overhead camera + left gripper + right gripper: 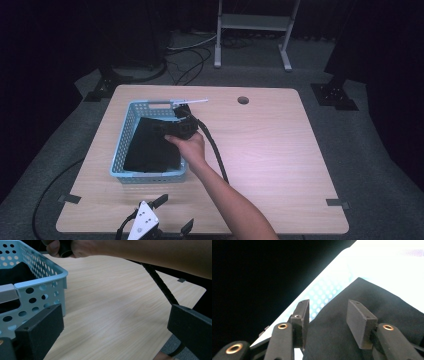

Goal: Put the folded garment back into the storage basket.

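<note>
The right tool (181,119) hangs open over the black cloth (150,147) in the blue basket (121,142). The left tool (172,216) rests open at the desk (270,150) edge.

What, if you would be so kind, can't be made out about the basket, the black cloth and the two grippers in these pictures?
- High view: the right gripper sits black on the black cloth, so any contact is unreadable.
- Right gripper view: glare washes out the blue basket and what lies beyond.
- High view: the bottom edge cuts the left gripper.
- Left gripper view: the basket wall hides most of the cloth.
</note>
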Available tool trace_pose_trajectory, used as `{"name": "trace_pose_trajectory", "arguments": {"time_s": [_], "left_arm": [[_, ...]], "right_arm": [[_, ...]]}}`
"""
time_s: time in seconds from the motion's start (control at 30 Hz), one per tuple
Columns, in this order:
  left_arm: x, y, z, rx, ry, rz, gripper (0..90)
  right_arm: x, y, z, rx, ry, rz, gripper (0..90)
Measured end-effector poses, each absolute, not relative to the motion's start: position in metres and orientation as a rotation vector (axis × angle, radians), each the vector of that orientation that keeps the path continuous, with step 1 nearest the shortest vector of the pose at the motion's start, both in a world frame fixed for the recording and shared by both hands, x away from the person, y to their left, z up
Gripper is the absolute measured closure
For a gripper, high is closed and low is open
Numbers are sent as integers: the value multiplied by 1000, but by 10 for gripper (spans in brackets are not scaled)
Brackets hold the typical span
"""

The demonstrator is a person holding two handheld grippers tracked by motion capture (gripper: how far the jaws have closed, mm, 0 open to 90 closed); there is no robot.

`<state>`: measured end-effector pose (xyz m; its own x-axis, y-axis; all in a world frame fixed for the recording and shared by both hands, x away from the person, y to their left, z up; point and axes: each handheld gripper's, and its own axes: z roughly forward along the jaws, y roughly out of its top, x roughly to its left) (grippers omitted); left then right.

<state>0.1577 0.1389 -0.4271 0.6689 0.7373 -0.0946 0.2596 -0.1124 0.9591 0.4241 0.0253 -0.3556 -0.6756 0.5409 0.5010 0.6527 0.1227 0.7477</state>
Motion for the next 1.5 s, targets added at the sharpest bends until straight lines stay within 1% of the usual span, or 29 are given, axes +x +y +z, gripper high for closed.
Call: {"name": "trace_pose_trajectory", "arguments": {"time_s": [0.27, 0.4, 0.43, 0.47, 0.6, 0.67, 0.83, 1.07, 1.2, 1.5], "left_arm": [[158, 138, -427, 1688, 813, 498, 0], [159, 138, -427, 1691, 816, 502, 0], [159, 138, -427, 1691, 816, 502, 0], [160, 138, -428, 1689, 821, 499, 0], [160, 136, -428, 1697, 810, 508, 0], [160, 135, -428, 1701, 808, 509, 0], [161, 135, -429, 1704, 809, 514, 0], [164, 136, -430, 1711, 817, 517, 0], [164, 137, -431, 1714, 817, 518, 0], [165, 142, -430, 1699, 839, 524, 0]], "right_arm": [[421, 19, -356, -1168, -2259, -1573, 476], [419, 17, -360, -1165, -2246, -1552, 422], [419, 17, -360, -1165, -2246, -1552, 422], [419, 16, -361, -1157, -2240, -1539, 389], [418, 14, -363, -1151, -2219, -1537, 318], [419, 12, -363, -1144, -2196, -1546, 263], [417, 8, -361, -1112, -2180, -1573, 232], [414, 2, -356, -1064, -2158, -1573, 144], [413, -1, -356, -1030, -2120, -1556, 121], [408, -12, -357, -992, -2122, -1558, 121]]}}
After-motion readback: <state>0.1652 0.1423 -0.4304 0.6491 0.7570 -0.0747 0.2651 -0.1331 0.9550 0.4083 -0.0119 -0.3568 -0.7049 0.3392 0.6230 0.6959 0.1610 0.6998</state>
